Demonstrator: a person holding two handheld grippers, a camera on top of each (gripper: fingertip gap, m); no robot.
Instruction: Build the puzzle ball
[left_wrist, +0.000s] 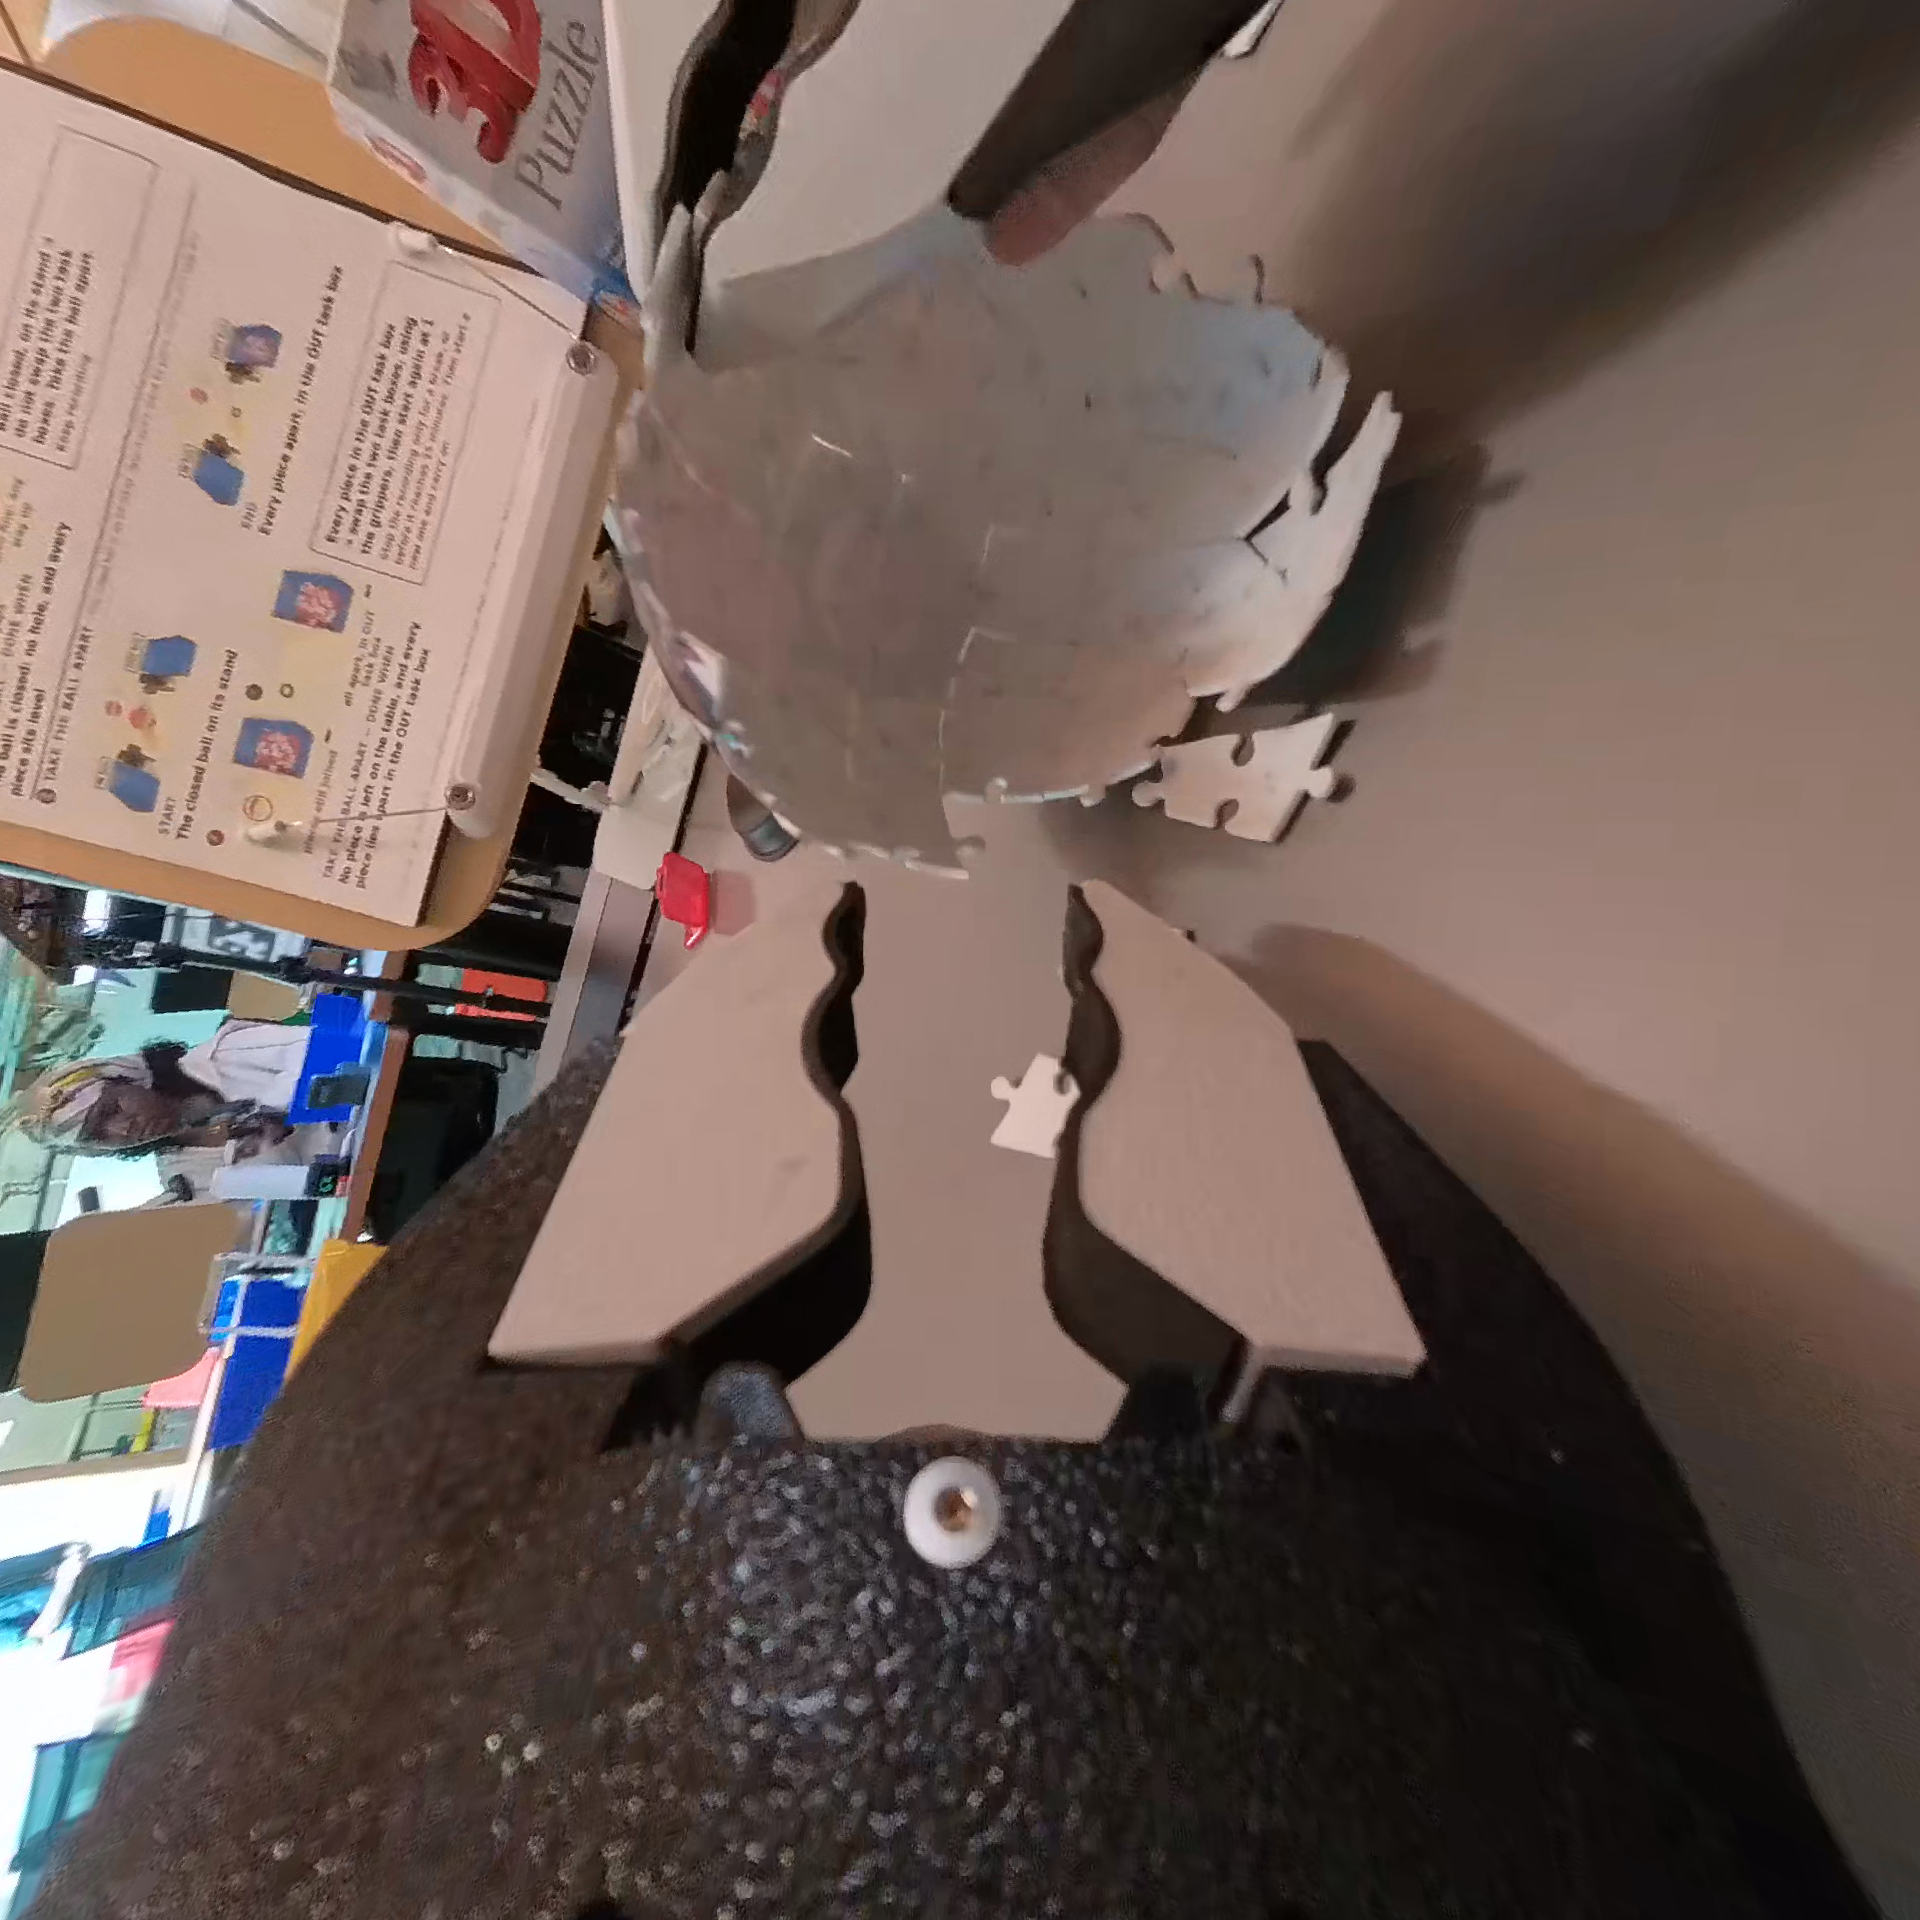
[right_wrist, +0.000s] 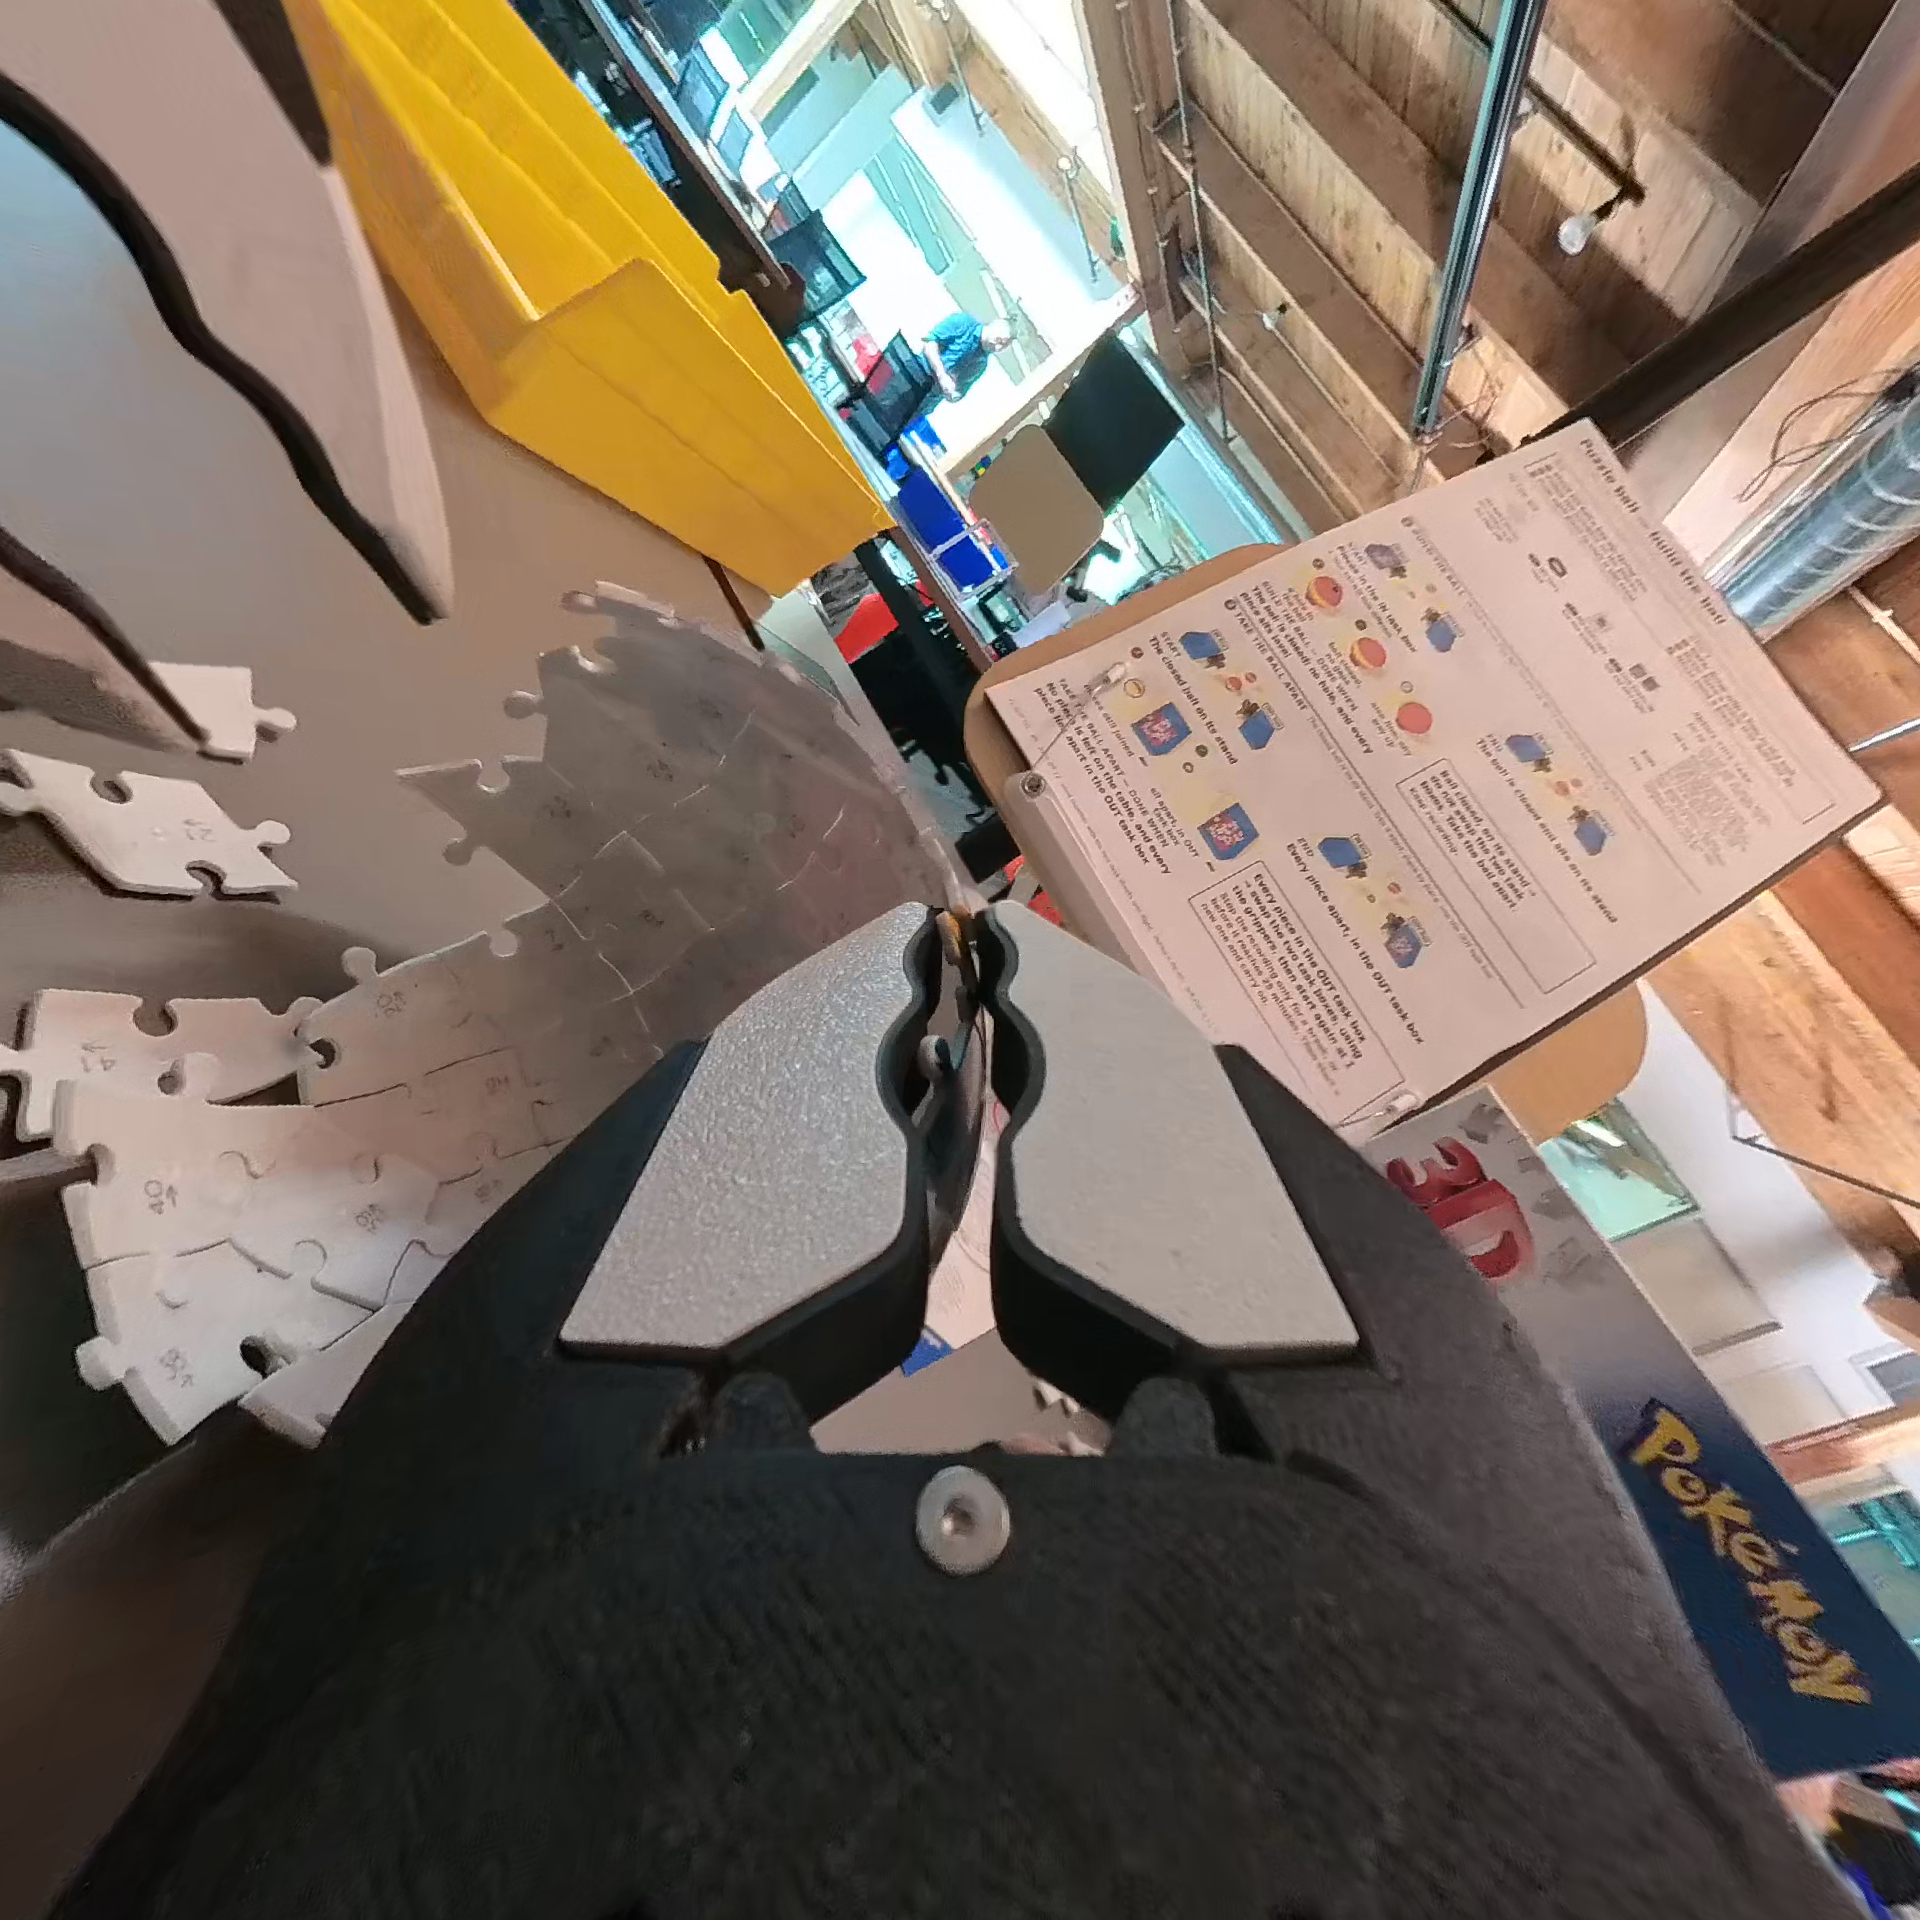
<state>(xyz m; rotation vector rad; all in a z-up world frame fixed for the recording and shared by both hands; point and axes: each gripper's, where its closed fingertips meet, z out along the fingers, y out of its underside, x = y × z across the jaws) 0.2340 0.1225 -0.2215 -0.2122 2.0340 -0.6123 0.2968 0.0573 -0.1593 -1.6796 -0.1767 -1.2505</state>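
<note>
Mid-build: you steady the half-made shell while a loose piece waits.
Your right gripper (right_wrist: 968, 940) pinches the shell (left_wrist: 935, 540) rim, tilted above the table (left_wrist: 1610, 727); your left gripper (left_wrist: 961, 914) is spread, empty. Next, close on the piece (left_wrist: 1032, 1114) between its fingers.

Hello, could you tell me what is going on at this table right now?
A person is building a puzzle ball with two handheld grippers. The right gripper is shut on the rim of the half-built shell, holding it up from the table. The left gripper is open just short of the shell, with a small loose piece on the table between its fingers. Another loose piece lies beside the shell.
</note>
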